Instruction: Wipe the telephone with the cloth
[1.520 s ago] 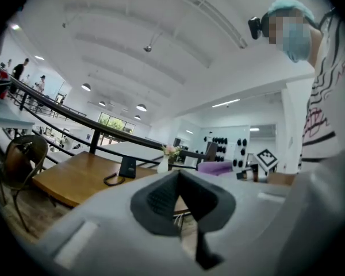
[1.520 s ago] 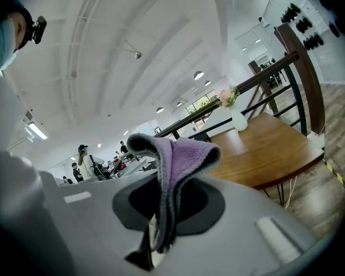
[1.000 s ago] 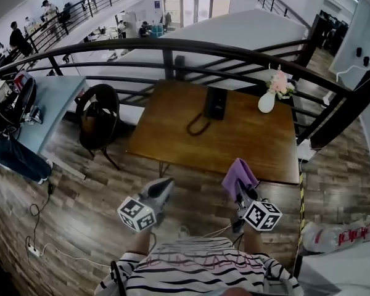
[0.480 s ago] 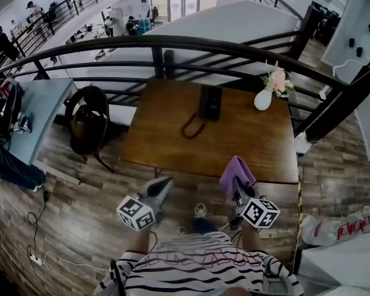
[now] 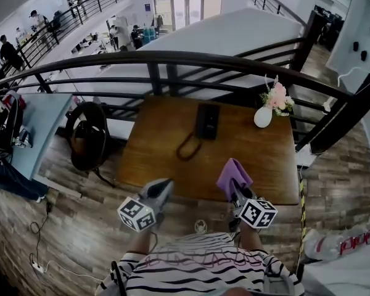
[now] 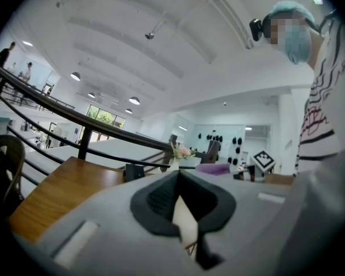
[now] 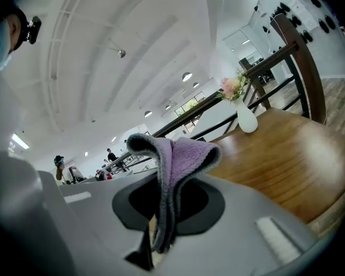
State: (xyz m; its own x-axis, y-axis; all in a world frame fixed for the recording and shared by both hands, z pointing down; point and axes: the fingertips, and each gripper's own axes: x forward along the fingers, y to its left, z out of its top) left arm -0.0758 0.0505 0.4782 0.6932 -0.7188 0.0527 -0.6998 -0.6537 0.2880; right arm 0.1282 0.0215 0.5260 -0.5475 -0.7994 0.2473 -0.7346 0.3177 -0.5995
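Wooden table (image 5: 259, 147) bears telephone (image 5: 207, 121) and vase (image 5: 263, 117); railing (image 5: 172, 59) apparently behind, cloth (image 5: 233, 176) nearer.

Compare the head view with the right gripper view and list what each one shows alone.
Only the head view: the left gripper, the chair beside the table, and the telephone laid out plainly. Only the right gripper view: the ceiling lamps and, close up, the right gripper with its jaws shut on a fold of the cloth. Both: that gripper and cloth, the table, the vase of flowers and the railing.
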